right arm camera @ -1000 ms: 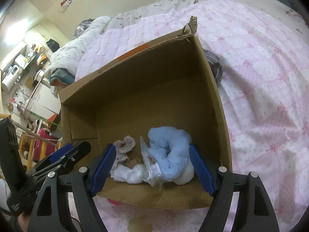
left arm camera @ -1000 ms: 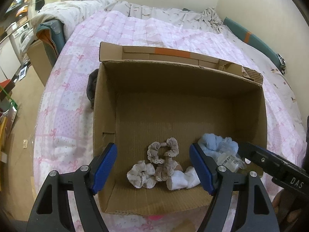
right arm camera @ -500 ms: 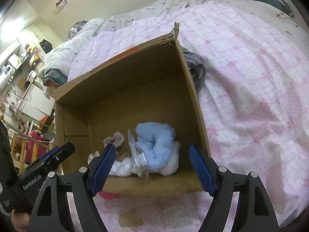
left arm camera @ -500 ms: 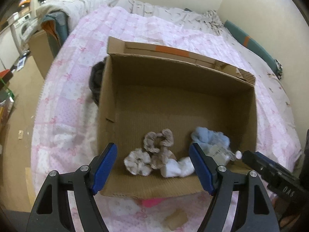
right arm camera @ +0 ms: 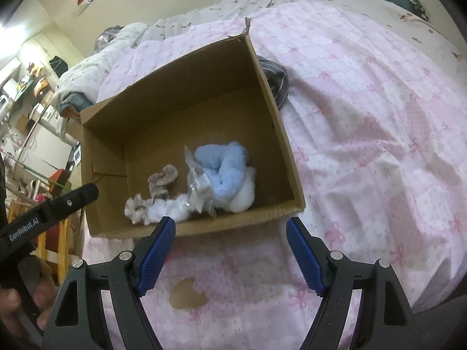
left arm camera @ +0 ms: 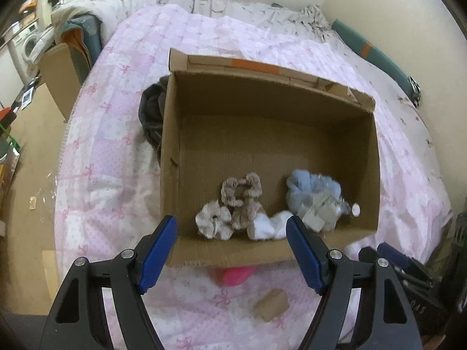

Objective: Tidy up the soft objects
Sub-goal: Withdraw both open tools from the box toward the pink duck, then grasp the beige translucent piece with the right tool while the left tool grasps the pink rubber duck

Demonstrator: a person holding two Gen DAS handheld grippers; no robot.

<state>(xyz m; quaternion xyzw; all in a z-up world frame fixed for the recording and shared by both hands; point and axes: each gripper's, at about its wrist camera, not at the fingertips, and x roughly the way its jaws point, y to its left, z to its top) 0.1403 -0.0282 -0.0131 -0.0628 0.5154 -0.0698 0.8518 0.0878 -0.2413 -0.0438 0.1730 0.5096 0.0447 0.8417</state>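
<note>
— Scrunchies and other soft pieces: where are they found?

— They are gathered along the near wall of an open cardboard box (left arm camera: 172, 134). A light blue fluffy scrunchie (left arm camera: 303, 188) is seen toward the right side, partly wrapped in a crinkled clear plastic bag (left arm camera: 316, 213). Two beige-brown scrunchies (left arm camera: 242, 189) are lying at the middle, a pale grey scrunchie (left arm camera: 213, 218) is placed just left of them, and a white soft piece (left arm camera: 267, 224) is pressed against the near wall.

— What is the box resting on?

— It is set on a bed covered by a pink patchwork quilt with bow prints (right arm camera: 364, 134). A dark bundled garment (left arm camera: 150, 110) is tucked against the box's left outer wall. On the quilt in front of the box, a pink object (left arm camera: 236, 274) is partly hidden under the near edge, and a small tan block (left arm camera: 271, 306) is lying closer to the camera.

— And the room?

— A pale wall is seen behind the bed, a grey-white patterned duvet (left arm camera: 233, 8) is bunched at the far end, and a washing machine (left arm camera: 27, 46) and cluttered shelves are visible at the far left.

— How are the grippers held?

— The left gripper (left arm camera: 232, 232) is held with its blue pads spread wide, empty, in front of the box. The right gripper (right arm camera: 230, 233) is likewise spread wide and empty, above the quilt before the box.
</note>
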